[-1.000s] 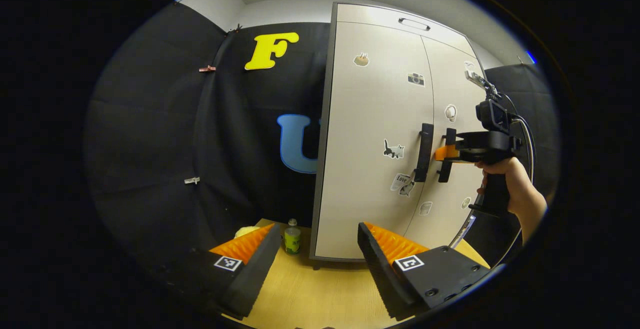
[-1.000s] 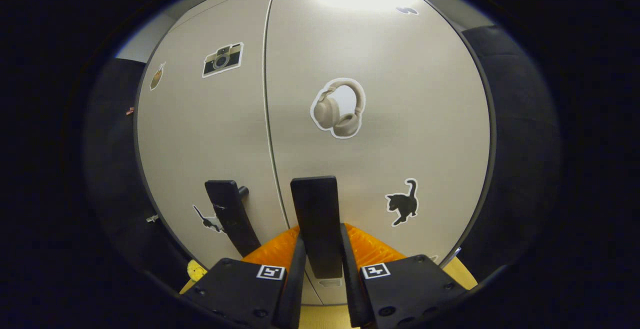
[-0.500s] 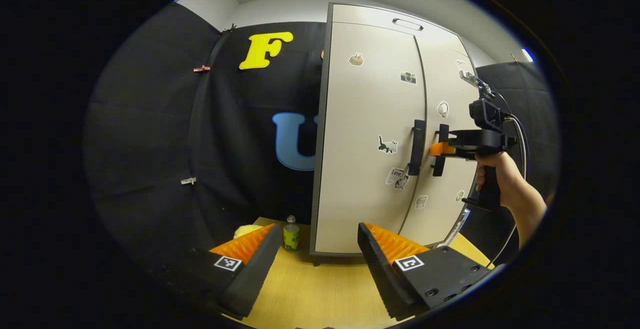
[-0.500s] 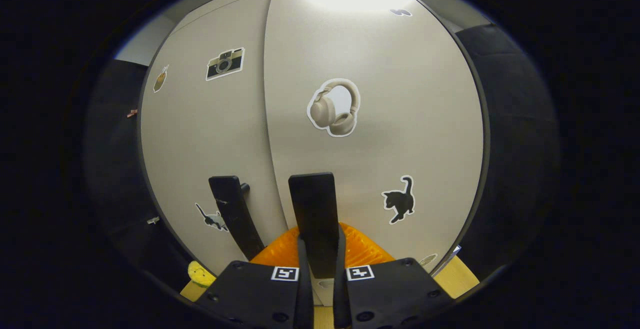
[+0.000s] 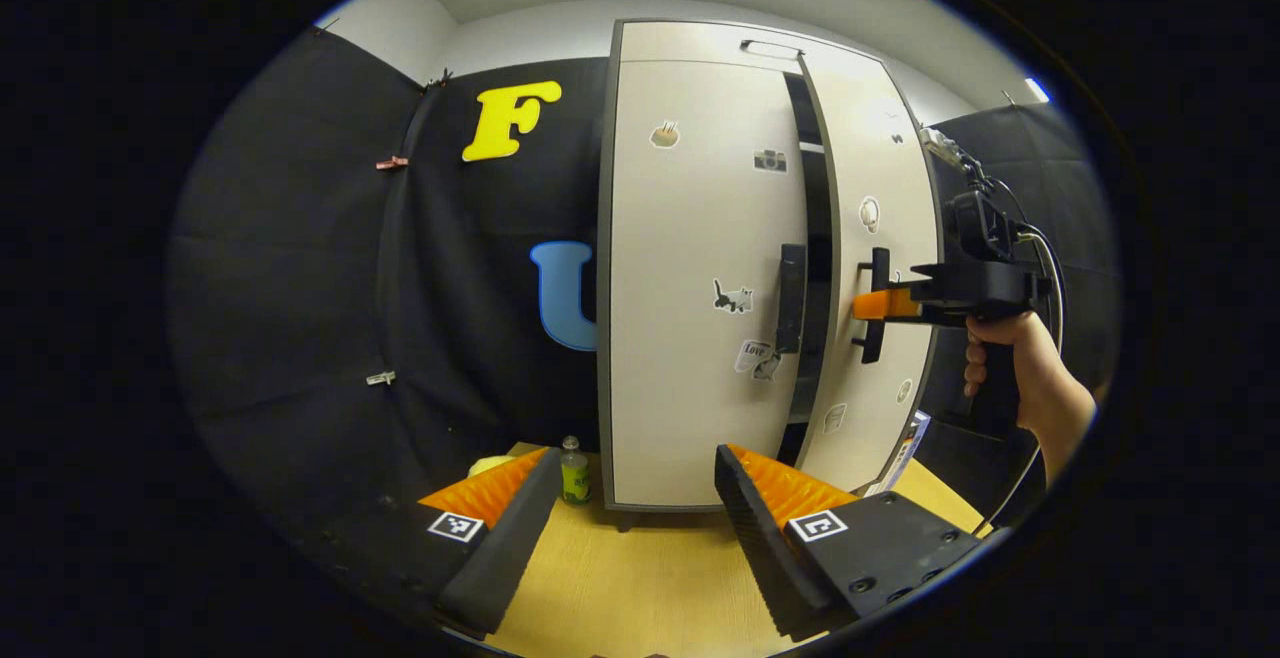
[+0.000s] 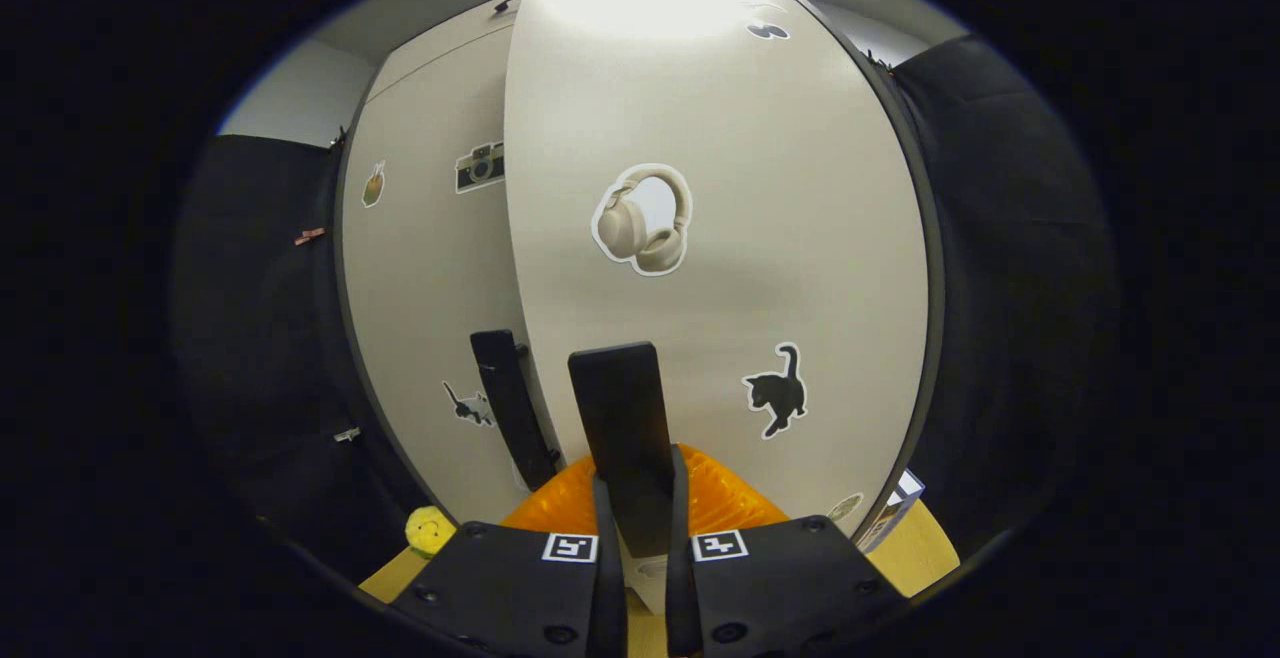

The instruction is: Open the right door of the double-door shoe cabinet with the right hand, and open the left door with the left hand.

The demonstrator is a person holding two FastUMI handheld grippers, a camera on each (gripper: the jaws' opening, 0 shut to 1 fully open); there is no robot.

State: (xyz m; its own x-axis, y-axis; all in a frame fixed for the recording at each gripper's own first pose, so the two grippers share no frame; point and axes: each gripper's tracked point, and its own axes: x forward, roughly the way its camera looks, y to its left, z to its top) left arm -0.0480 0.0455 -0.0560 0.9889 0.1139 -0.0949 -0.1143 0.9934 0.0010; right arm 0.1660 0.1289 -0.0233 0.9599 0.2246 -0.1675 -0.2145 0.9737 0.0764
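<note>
A light wooden table spreads out under and ahead of my left gripper, and the shoe cabinet stands on it straight in front of my fingers. Just left of the cabinet's foot, beyond my left-hand finger, a small bottle stands upright on the table with a pale yellow lump beside it. In my right gripper view the same wood shows low at either side of my fingers, with a yellow ball-like thing lying on it to their left.

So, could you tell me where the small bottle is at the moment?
In the left gripper view, the small bottle stands on the wooden table, just left of the shoe cabinet at its base, beside a pale yellow object.
</note>
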